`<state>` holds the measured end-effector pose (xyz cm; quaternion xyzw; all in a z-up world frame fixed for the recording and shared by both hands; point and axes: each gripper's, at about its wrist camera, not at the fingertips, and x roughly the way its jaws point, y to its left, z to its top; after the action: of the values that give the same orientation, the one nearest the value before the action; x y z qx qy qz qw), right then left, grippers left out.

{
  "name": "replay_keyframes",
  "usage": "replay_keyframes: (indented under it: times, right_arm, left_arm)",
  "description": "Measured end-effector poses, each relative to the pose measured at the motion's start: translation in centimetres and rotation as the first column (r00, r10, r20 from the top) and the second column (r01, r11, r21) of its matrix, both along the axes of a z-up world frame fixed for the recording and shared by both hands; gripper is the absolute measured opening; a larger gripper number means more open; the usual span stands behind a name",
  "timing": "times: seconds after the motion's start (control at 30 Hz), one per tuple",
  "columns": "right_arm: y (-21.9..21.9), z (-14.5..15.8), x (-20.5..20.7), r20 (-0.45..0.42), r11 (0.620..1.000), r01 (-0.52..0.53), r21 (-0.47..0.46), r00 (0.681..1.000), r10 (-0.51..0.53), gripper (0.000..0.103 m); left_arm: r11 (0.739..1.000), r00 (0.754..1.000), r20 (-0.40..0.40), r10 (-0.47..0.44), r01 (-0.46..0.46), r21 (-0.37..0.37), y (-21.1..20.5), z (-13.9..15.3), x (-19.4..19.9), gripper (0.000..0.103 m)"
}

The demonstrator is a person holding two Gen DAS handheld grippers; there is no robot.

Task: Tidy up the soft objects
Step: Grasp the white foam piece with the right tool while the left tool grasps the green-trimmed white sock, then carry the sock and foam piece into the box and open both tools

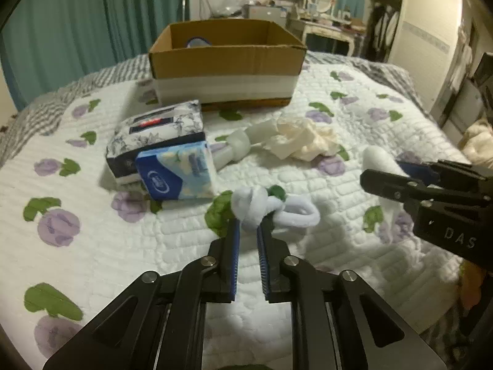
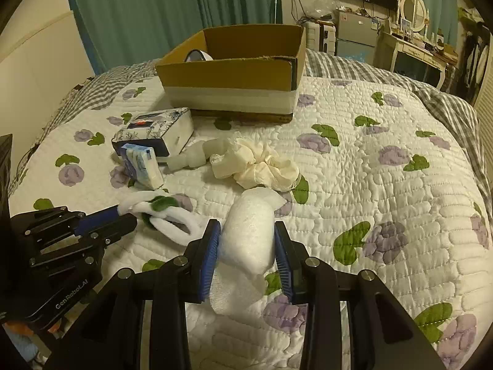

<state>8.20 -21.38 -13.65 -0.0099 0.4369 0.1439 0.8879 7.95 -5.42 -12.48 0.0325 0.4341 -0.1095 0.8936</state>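
My left gripper [image 1: 249, 225] is shut on a knotted white fuzzy sock [image 1: 262, 205], held just over the quilt; it also shows in the right wrist view [image 2: 160, 215]. My right gripper [image 2: 248, 231] is shut on a white foam roll [image 2: 249, 234], seen at the right of the left wrist view [image 1: 377, 157]. An open cardboard box [image 1: 226, 61] stands at the far side of the bed, with something blue and white inside [image 2: 197, 55]. A floral tissue pack [image 1: 160, 135], a blue tissue pack [image 1: 177, 172], a white knotted piece [image 1: 238, 146] and a cream cloth [image 1: 302, 138] lie before the box.
The white quilt with purple flowers [image 2: 385, 185] covers the bed, over a grey checked sheet [image 2: 446, 104]. Teal curtains [image 1: 77, 24] hang behind. A dresser with a mirror [image 2: 413, 43] and a wardrobe [image 1: 428, 40] stand to the right.
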Motion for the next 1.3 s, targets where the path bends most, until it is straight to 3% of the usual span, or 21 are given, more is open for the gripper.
replay_keyframes:
  times: [0.07,0.13,0.27,0.43,0.5,0.57,0.73,0.97,1.13,1.3]
  right_arm:
    - [-0.2,-0.3,0.2,-0.008,1.000,0.004,0.005,1.000,-0.004,0.035]
    - [-0.4,-0.5,0.4,-0.017,1.000,0.010,0.010,1.000,-0.010,0.035]
    - [-0.9,-0.9,0.7,-0.028,0.999,0.019,0.031,0.999,-0.018,0.035]
    - [-1.3,-1.2,0.9,-0.041,0.998,0.023,0.052,0.999,-0.021,0.035]
    - [-1.4,-1.2,1.0,-0.044,0.998,0.026,0.058,0.999,-0.024,0.035]
    - [-1.5,-1.3,1.0,-0.045,0.998,0.028,0.063,0.999,-0.025,0.035]
    - [-1.3,-0.9,0.8,-0.035,0.998,0.027,0.054,0.999,-0.025,0.035]
    - [-0.8,3.4,0.6,0.055,1.000,-0.002,0.022,0.998,0.001,0.035]
    - [0.0,9.7,2.6,0.185,0.999,-0.033,-0.015,0.982,0.035,0.035]
    - [1.1,15.1,6.4,0.289,0.998,-0.054,-0.035,0.955,0.062,0.035]
  left_arm:
    - [1.000,1.000,0.009,0.005,-0.005,0.005,0.0,0.0,-0.1,0.062]
    - [0.999,0.999,0.044,0.013,-0.011,-0.041,0.3,0.5,-0.6,0.070]
    - [1.000,0.996,0.091,0.017,-0.016,-0.015,-0.1,1.3,-0.6,0.071]
    - [1.000,1.000,0.014,-0.003,0.003,0.003,-1.2,-0.8,1.3,0.069]
    - [1.000,1.000,-0.028,-0.009,0.009,0.019,-1.6,-2.1,2.1,0.066]
    - [1.000,0.999,-0.047,-0.003,0.004,0.023,-1.6,-2.8,2.4,0.045]
    - [1.000,0.999,-0.030,-0.024,0.024,-0.004,-1.2,-1.9,1.6,0.038]
    - [0.999,0.999,0.048,0.003,0.000,-0.050,0.1,3.0,1.2,0.038]
    - [0.998,0.989,0.146,0.025,-0.016,-0.061,1.1,8.6,2.8,0.038]
    - [0.999,0.968,0.246,0.050,-0.045,-0.026,1.8,13.5,6.7,0.038]
